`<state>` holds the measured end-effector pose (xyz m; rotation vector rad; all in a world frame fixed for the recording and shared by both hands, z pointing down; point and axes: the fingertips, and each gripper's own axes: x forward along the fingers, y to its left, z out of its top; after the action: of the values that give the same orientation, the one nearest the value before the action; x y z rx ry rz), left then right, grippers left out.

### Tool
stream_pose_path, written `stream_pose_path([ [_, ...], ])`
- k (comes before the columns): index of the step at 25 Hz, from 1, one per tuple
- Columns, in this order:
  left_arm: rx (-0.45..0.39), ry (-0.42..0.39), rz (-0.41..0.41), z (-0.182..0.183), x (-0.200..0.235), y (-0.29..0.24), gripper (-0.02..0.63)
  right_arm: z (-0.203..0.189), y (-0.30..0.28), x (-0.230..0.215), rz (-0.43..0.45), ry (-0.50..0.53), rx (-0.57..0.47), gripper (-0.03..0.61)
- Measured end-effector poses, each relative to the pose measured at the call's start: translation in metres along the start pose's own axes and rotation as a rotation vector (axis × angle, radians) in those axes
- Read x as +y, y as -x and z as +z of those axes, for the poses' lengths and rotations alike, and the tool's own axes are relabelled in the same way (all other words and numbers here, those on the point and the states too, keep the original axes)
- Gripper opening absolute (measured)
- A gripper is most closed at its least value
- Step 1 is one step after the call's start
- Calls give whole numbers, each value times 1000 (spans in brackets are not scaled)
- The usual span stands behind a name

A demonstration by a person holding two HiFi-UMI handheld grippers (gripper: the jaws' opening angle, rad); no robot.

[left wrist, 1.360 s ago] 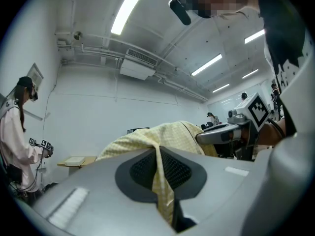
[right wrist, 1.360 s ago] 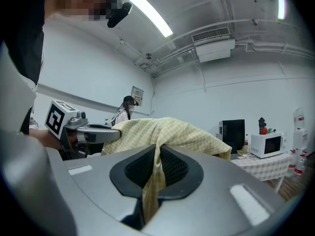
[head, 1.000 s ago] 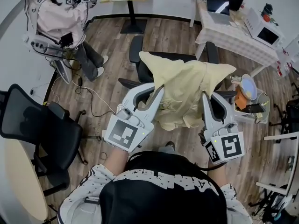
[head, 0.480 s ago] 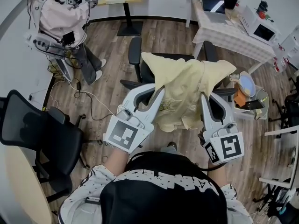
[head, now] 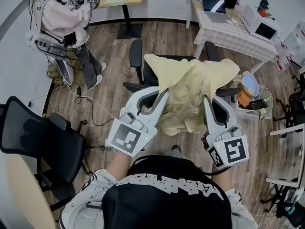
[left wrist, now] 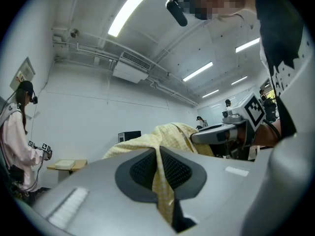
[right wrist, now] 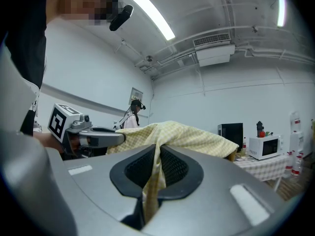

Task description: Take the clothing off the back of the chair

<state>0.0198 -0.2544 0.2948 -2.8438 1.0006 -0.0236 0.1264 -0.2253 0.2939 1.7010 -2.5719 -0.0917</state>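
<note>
Head view check: how are the hands sitting? (newbie)

Both level, reaching toward 12 o'clock, roughly parallel. Left gripper point(head: 164, 92) is clamped on the pale yellow checked cloth garment point(head: 188, 87) at its 9 o'clock edge. Right gripper point(head: 208, 98) is pinching the 3 o'clock edge. Each gripper view shows fabric squeezed between the pads. Garment hangs spread between them over the black office chair point(head: 151, 73); can't tell if it touches the backrest. (regular)

Anything crowding them? (newbie)

Not really tbh. Second black chair point(head: 43, 137) at 9, person in a pale jacket point(head: 62, 18) at 11, table with a checked cloth point(head: 233, 35) at 1 with a white microwave point(head: 259, 28) on it. All well apart. (regular)
</note>
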Motion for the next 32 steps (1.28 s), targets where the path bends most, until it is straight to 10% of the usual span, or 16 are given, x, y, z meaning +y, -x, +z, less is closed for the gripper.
stream_pose_path([
  [32,-12,13,-52,2,-15,34,11,2,23,39,-17,3,12,37],
])
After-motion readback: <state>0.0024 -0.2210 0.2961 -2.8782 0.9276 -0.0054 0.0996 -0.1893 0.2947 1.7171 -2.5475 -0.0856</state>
